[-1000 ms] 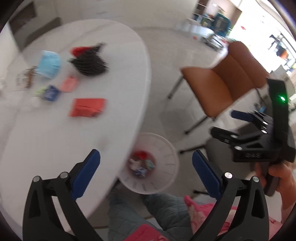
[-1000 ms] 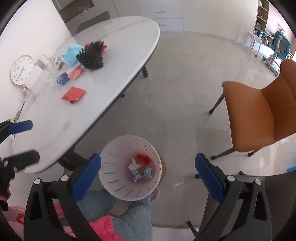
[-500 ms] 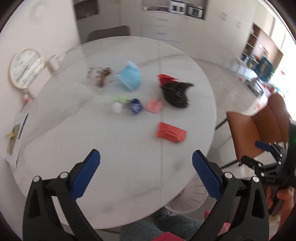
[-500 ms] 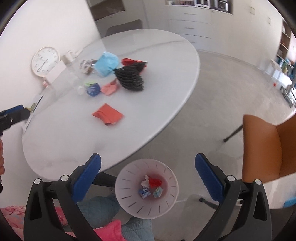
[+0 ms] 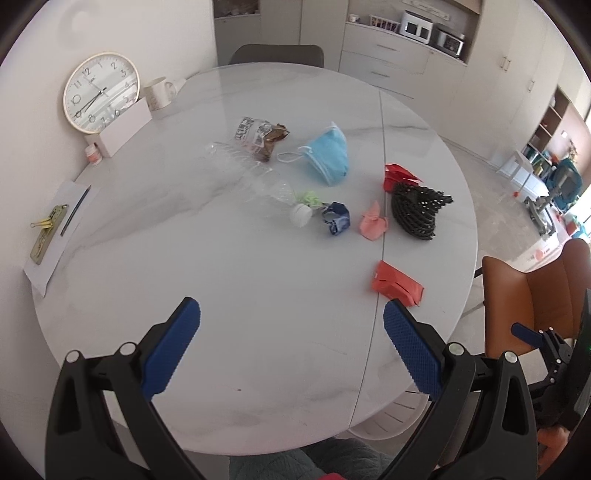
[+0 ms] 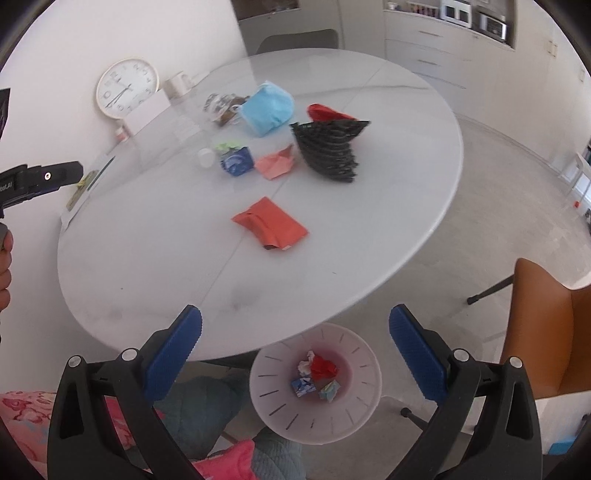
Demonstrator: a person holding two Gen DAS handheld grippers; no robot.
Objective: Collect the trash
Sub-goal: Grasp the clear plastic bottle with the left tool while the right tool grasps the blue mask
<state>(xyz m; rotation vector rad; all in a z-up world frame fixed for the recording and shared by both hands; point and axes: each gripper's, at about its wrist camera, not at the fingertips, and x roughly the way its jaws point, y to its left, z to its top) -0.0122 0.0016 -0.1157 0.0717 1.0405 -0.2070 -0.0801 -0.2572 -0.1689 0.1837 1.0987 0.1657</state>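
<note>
Trash lies scattered far across the table [image 5: 221, 280], both grippers [image 5: 291, 332] [image 6: 295, 336] gaping empty, so reaching for the near red packet [image 5: 397, 283] could knock it off the edge.

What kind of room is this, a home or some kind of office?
Most likely a home dining area beside a kitchen: a round white marble-look table with orange upholstered chairs, cream cabinets carrying countertop appliances, and a gold-rimmed wall clock propped against the wall.
</note>
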